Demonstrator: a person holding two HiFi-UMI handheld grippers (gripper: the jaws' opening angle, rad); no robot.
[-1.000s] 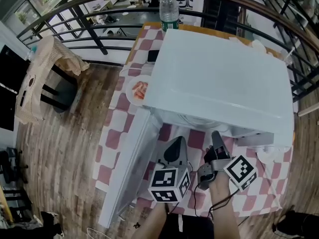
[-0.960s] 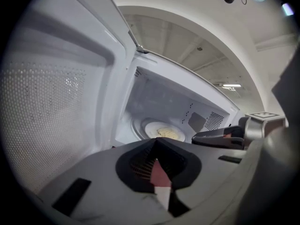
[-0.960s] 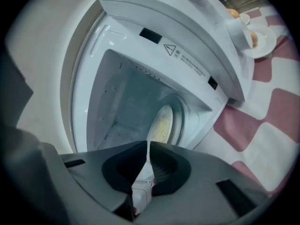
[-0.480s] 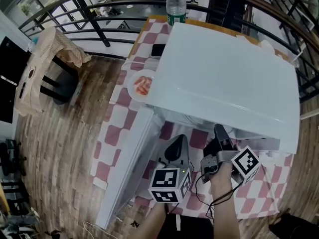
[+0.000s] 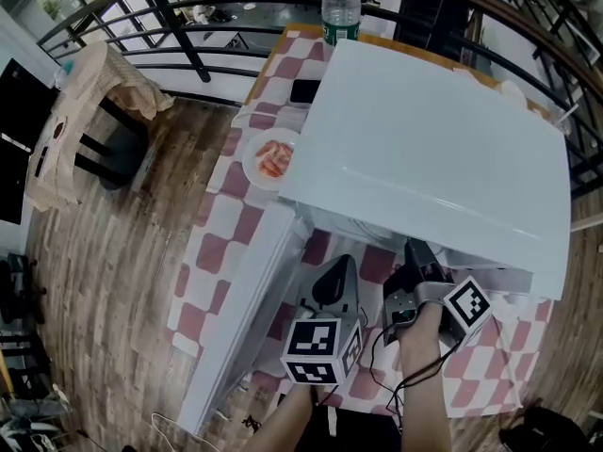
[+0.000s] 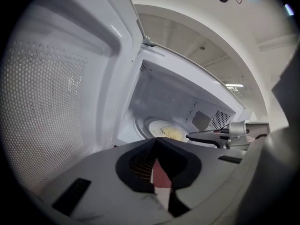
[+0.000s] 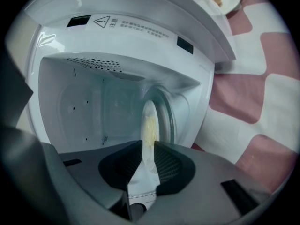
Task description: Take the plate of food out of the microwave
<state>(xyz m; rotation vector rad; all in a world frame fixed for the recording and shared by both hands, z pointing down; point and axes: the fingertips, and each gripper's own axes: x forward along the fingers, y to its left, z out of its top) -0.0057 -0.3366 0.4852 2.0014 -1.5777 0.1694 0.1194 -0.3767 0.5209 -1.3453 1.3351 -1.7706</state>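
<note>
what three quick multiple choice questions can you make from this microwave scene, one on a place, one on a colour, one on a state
1. Where is the round white plate of yellow food relative to the white box-shaped microwave?
A. inside its cavity
B. on its top
C. on the wooden floor

2. What colours are the checked tablecloth?
A. blue and white
B. red and white
C. green and yellow

3. How is the microwave's white door?
A. shut
B. swung open
C. missing

Answers:
1 A, the left gripper view shows the plate lying inside the cavity.
2 B, the head view shows red and white squares.
3 B, the door stands out from the microwave's left front edge, leaving the cavity exposed.
</note>
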